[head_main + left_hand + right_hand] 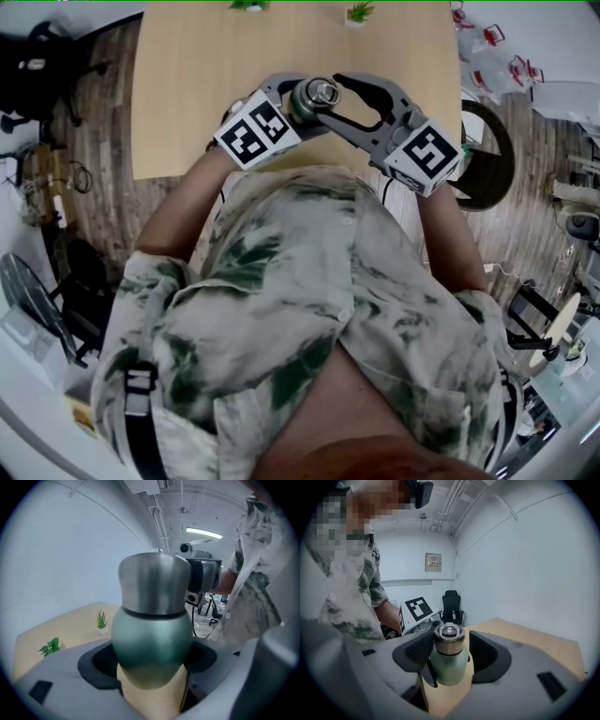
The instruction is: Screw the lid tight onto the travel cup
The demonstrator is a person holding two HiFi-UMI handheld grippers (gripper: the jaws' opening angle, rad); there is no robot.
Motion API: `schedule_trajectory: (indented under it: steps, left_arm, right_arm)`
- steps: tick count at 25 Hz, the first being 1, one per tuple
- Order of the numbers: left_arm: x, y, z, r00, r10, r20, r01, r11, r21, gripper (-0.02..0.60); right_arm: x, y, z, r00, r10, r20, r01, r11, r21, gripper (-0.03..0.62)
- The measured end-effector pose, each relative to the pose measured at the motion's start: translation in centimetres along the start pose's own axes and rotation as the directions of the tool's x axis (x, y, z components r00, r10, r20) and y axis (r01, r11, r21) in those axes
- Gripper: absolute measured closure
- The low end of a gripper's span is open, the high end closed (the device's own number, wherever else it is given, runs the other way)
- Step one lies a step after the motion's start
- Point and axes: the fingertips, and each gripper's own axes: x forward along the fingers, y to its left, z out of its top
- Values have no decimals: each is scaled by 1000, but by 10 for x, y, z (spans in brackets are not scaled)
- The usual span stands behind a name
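Plank flooring [98,141] fills the left edge of the head view, and beside it spreads a pale wooden desk [187,94]. Two small green potted plants [248,5] [358,13] stand at the desk's far edge, along the top of the frame.

Left of centre, near the desk's near edge, the left tongs [292,101] reach in from the person's bare forearm, with their black-and-white marker cube [258,129] facing up. They are clenched on the dull green metal travel cup [152,644]. In the left gripper view the cup's rounded body bulges between the two black pads, pressed by both, and stands upright in the frame, with bare desk showing under it.

At the centre of the head view sits the brushed steel lid [321,93], on top of the cup, with a small ring on its crown.

Right of it, the right tongs [328,97] come in from the lower right behind their own marker cube [424,155]. In the right gripper view their black pads close on either side of the lid, with the green body showing below them.

Below both tools, the person's mottled green-and-white shirt [309,281] takes up the lower frame.
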Motion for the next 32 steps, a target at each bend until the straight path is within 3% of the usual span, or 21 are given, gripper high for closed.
schedule_trajectory:
  steps: [4,21,32]
  left_arm:
    - [-2,7,-1,1000,25,0,-25,1000,-9,199]
    - [-21,23,-2,991,135,11,-134,989,-68,199]
    - [-30,26,2,983,180,25,-176,980,-96,199]
  right_arm:
    - [-8,-8,-3,999,-32,7,32,999,15,336]
    - [-51,-38,-39,969,-248,-7,246,959,138,515]
    - [-59,-36,-58,957,-284,-54,289,943,167,556]
